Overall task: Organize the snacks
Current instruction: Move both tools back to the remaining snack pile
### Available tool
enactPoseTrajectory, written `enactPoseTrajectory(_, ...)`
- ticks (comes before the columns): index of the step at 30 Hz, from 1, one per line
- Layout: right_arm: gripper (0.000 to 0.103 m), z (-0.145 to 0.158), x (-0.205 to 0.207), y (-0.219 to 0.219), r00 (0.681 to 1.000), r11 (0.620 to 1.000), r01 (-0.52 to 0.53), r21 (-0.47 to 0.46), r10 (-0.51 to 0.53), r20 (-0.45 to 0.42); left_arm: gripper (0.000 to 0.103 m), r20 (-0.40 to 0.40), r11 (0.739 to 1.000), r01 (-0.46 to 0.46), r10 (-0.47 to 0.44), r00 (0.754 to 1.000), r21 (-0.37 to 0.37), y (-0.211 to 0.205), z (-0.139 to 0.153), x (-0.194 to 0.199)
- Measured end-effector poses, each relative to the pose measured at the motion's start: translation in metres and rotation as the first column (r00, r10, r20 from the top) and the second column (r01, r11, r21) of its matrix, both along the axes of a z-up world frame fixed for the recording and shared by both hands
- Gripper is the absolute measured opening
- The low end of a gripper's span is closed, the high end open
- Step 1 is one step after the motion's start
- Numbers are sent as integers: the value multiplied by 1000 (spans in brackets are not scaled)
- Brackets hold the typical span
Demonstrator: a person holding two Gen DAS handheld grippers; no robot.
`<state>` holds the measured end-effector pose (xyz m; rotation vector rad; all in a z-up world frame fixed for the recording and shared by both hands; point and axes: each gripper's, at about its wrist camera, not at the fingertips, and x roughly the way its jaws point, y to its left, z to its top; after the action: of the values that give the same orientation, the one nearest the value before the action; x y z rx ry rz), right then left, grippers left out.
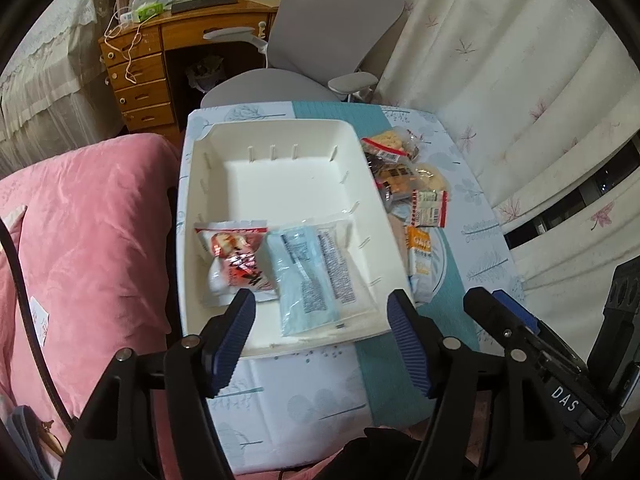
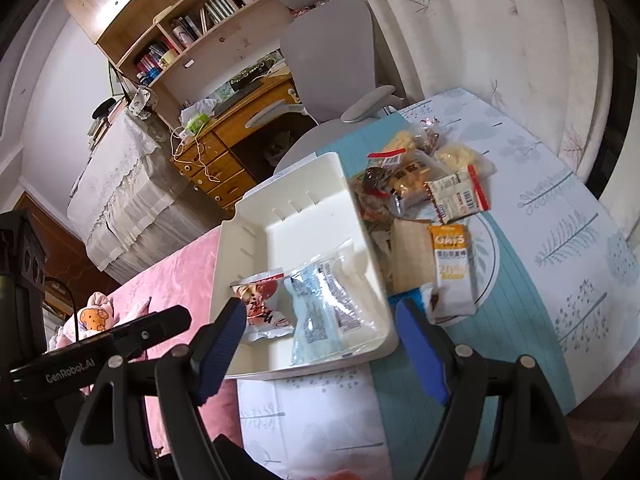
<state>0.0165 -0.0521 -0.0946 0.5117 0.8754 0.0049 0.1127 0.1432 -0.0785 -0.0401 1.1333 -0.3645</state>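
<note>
Both claws spread, empty: left claw (image 1: 322, 316), right claw (image 2: 320, 322). White bin (image 1: 288, 128) on counter (image 1: 304, 400) held two packets. Snack pile (image 2: 424, 188) beside bin. Best: pick top snack, lay flat beside blue packet (image 1: 308, 276).

Bin's (image 1: 224, 136) far half lies bare — snack pile (image 1: 404, 176) crowds its right.

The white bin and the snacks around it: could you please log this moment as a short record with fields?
container: white bin on the patterned table
inside bin: red-and-white packet; pale blue packet, both at the near end
outside bin: snack pile on its right, including an orange oats bar
left gripper: open, empty
right gripper: open, empty
</note>
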Motion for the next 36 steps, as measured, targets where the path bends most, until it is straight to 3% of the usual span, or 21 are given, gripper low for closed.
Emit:
enactPoseTrajectory(16,78,0,14,-132,994,995,-101,11,102,-33,71,-2,998,-55,55,999,21,-137,0,-6)
enactPoseTrajectory(22,78,-4,26,-182,987,988,-155,-2,154,-49,73,-21,993,-115,115,993,-6,-181,-10,-7)
enactPoseTrajectory(25,78,-6,30,-202,981,982,-188,-15,187,-55,73,-40,986,-160,162,986,41,-202,-20,-11)
enactPoseTrajectory(36,78,-30,47,-248,967,973,-228,26,230,-113,75,-128,958,-269,280,951,101,-224,-48,-9)
